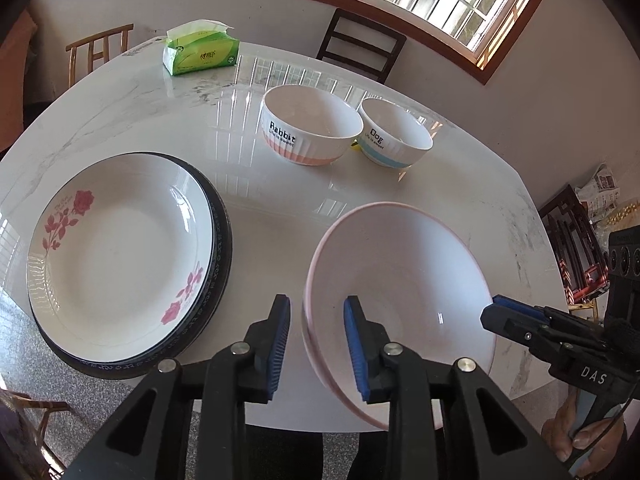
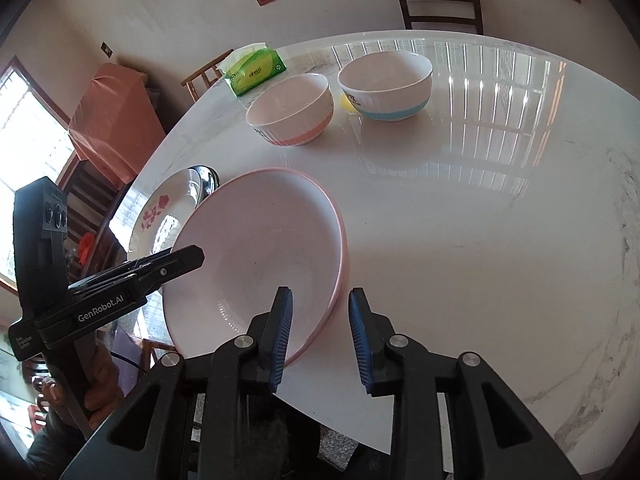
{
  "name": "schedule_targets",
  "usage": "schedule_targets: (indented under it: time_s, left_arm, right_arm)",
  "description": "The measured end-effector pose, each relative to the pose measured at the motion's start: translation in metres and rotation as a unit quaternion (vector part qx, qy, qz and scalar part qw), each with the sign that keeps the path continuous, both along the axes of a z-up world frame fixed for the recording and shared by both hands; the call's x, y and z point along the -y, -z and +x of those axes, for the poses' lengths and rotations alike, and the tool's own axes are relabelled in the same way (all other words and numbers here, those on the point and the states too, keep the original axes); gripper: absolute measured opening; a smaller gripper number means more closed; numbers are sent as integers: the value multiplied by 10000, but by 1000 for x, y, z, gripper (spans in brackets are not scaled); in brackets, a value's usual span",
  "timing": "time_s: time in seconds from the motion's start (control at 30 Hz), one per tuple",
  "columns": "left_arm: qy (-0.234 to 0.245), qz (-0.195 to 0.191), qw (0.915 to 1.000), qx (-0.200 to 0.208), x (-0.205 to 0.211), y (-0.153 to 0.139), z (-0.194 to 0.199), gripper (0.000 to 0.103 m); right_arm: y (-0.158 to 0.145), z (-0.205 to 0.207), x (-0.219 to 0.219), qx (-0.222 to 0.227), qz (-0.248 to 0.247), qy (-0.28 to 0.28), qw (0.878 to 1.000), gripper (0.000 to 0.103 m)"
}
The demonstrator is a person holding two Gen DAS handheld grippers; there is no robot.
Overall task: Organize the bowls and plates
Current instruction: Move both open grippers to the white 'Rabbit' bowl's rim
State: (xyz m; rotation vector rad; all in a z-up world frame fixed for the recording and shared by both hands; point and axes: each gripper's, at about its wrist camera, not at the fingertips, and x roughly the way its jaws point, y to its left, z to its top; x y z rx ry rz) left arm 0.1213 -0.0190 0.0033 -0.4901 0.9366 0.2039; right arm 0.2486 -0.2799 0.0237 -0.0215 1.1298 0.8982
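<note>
A pink-rimmed plate (image 1: 400, 292) is tilted above the marble table; it also shows in the right wrist view (image 2: 256, 256). My left gripper (image 1: 318, 344) straddles its left rim, jaws apart. My right gripper (image 2: 320, 336) straddles its right rim, jaws apart; it also shows in the left wrist view (image 1: 496, 308). Whether either clamps the rim is unclear. A rose-pattern plate (image 1: 120, 252) lies on a dark-rimmed plate (image 1: 222, 248) at left. The Rabbit bowl (image 1: 308, 132) and Dog bowl (image 1: 396, 140) stand side by side further back.
A green tissue pack (image 1: 200, 50) lies at the table's far side. Chairs stand behind the table (image 1: 360, 46) and at its left (image 1: 98, 50). The table's near edge (image 1: 280, 426) runs just below the grippers. A small yellow object (image 2: 347, 103) lies between the bowls.
</note>
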Motion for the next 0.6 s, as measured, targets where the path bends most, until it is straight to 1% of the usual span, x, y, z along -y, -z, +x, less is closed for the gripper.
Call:
schedule_targets:
  time_s: [0.03, 0.07, 0.1, 0.13, 0.2, 0.27, 0.33, 0.43, 0.6]
  left_arm:
    - [29, 15, 10000, 2, -1, -3, -1, 32]
    - [47, 32, 10000, 10, -2, -7, -2, 33]
    - [73, 60, 10000, 29, -3, -11, -3, 36]
    - [99, 95, 9999, 54, -5, -16, -4, 42]
    - [86, 202, 9996, 163, -10, -28, -6, 44]
    - [45, 290, 9992, 258, -17, -41, -7, 48]
    - [27, 263, 9991, 318, -26, -51, -5, 53]
    - [-1, 209, 9992, 328, -40, -61, 4, 56]
    - [-11, -49, 9998, 185, -62, -63, 28, 56]
  right_arm:
    - [-4, 1, 1, 24, 44, 22, 10000, 39]
    - [-7, 3, 1, 26, 78, 13, 10000, 40]
    - [-11, 5, 0, 22, 114, -4, 9999, 40]
    - [-16, 5, -1, 35, 150, -2, 9999, 40]
    - [-26, 7, -4, 53, 237, -46, 9997, 40]
    - [-35, 12, -8, -15, 363, -71, 9993, 40]
    - [-41, 16, -14, -155, 456, -93, 9988, 40]
    - [-47, 24, -24, -352, 537, -87, 9979, 40]
    - [-48, 38, -50, -660, 513, -78, 9965, 40]
